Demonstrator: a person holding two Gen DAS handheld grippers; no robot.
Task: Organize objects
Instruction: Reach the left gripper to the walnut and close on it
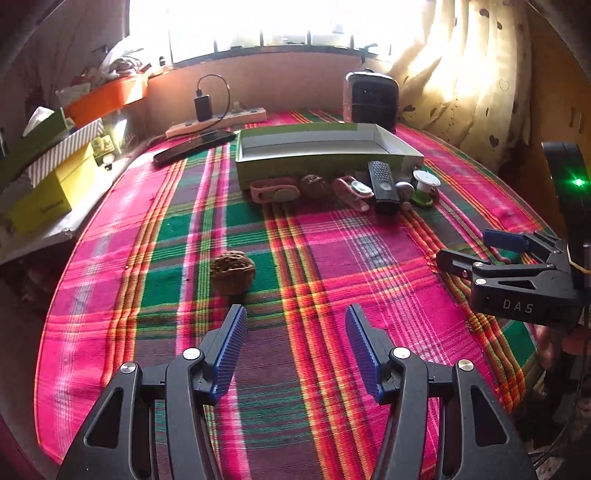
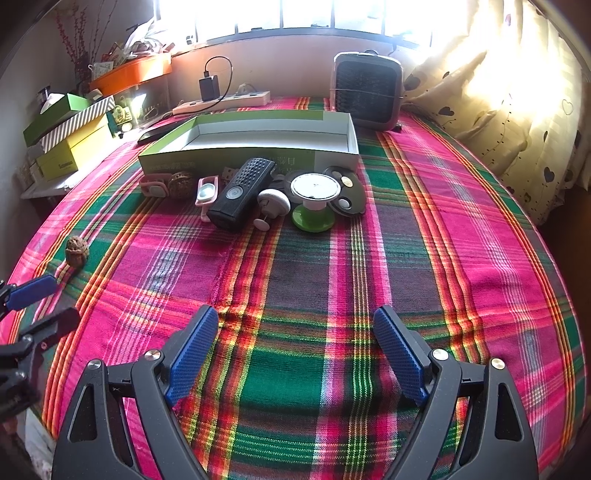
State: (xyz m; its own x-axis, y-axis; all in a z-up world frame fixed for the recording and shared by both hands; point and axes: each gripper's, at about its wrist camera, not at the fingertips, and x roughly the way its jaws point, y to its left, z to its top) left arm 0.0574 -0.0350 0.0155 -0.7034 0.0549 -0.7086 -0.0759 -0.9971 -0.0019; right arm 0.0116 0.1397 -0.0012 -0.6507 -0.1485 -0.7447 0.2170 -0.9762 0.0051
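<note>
Plaid cloth [image 2: 461, 240] in pink, green and red, covering the whole work surface. Behind it, bright overexposed window [image 2: 295, 14] with dark bars, strong backlight. Right of window: cream curtain [image 2: 517, 110] with dark heart print. Below window: pale wall [image 2: 288, 70], white power strip [image 2: 225, 101] at its foot with black charger [image 2: 209, 88] plugged in, small heater [image 2: 365, 90] to the right of the strip. Left of window: shelf with orange tray [image 2: 136, 75], stacked green, striped and yellow boxes [image 2: 74, 136].
</note>
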